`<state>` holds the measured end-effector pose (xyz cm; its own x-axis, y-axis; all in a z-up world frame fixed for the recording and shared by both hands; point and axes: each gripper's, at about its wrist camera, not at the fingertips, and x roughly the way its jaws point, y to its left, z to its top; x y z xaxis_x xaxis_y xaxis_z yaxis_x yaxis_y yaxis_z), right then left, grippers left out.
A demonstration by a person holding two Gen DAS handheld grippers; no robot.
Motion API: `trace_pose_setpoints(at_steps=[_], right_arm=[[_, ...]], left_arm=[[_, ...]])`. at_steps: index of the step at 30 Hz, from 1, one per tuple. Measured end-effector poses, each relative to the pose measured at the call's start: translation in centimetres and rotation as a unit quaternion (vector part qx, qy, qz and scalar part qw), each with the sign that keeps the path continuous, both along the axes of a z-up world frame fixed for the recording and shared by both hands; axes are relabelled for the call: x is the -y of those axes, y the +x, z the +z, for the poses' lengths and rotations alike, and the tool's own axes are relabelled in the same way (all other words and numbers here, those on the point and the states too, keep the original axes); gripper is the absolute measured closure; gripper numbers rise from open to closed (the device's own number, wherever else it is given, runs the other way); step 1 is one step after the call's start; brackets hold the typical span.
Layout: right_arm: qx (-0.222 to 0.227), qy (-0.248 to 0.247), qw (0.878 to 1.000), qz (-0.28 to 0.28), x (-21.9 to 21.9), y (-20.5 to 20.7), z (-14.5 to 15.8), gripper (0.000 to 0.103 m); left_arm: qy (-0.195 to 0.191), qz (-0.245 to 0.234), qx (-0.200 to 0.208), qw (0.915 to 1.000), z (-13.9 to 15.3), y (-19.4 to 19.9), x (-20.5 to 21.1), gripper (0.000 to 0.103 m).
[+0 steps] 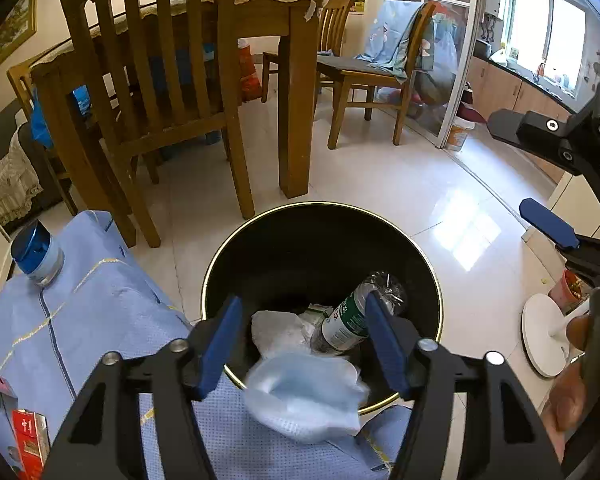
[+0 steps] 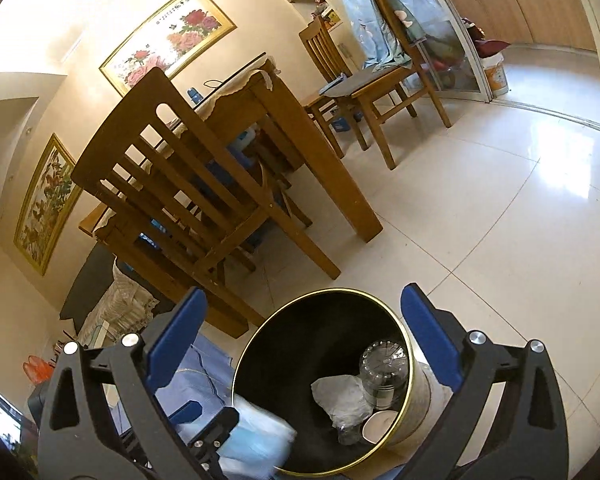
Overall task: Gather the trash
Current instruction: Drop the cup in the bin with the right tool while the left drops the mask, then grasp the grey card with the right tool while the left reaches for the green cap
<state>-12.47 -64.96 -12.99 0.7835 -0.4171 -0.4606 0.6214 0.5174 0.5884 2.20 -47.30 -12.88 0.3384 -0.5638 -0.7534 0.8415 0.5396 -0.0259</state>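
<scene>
Trash bin [image 1: 260,240] stands against the blue-clothed counter [image 1: 80,320] so that we drop the face mask [image 1: 304,392] from parted left fingers [image 1: 220,344]; right fingers [image 2: 432,336] wide, empty.

Bin mouth open from above — crowded at its near edge

The black bin [image 1: 320,248] gapes upward; its far half is bare, while a plastic bottle [image 1: 348,320], crumpled white paper [image 1: 276,330] and a pale blue bag [image 1: 304,394] blurred over the near rim fill the rest. A wooden chair [image 1: 156,80] and table leg [image 1: 296,120] stand just behind — open tiled floor [image 1: 440,200] lies to the right.
</scene>
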Motion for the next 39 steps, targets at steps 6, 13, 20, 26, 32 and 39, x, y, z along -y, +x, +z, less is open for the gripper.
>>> trace_pose_setpoints(at_steps=[6, 13, 20, 26, 32, 39], right_arm=[[-0.009, -0.01, 1.0, 0.002, -0.8, 1.0, 0.2, 0.006], [-0.033, -0.03, 0.997, 0.067, -3.6, 5.1, 0.5, 0.006], [-0.098, -0.078, 0.951, 0.281, -13.9, 14.8, -0.2, 0.006], [-0.111, -0.087, 0.888, 0.437, -25.2, 21.0, -1.2, 0.006], [-0.149, -0.178, 0.814, 0.533, -35.4, 28.6, -0.5, 0.009], [-0.254, -0.228, 0.751, 0.565, -40.8, 36.0, -3.8, 0.041]], left_arm=[[-0.005, 0.006, 0.006, 0.9999, 0.5, -0.2, -2.3, 0.034], [-0.011, 0.043, 0.034, 0.9985, 1.7, -1.3, -9.8, 0.017], [-0.011, 0.119, 0.044, 0.9918, 1.3, -1.5, -22.3, 0.012], [0.003, 0.227, 0.055, 0.9723, 0.2, -0.1, -34.1, 0.011], [0.001, 0.327, 0.06, 0.9432, -0.1, 1.8, -44.4, 0.01], [-0.019, 0.378, 0.046, 0.9244, -0.2, 3.1, -50.7, 0.01]])
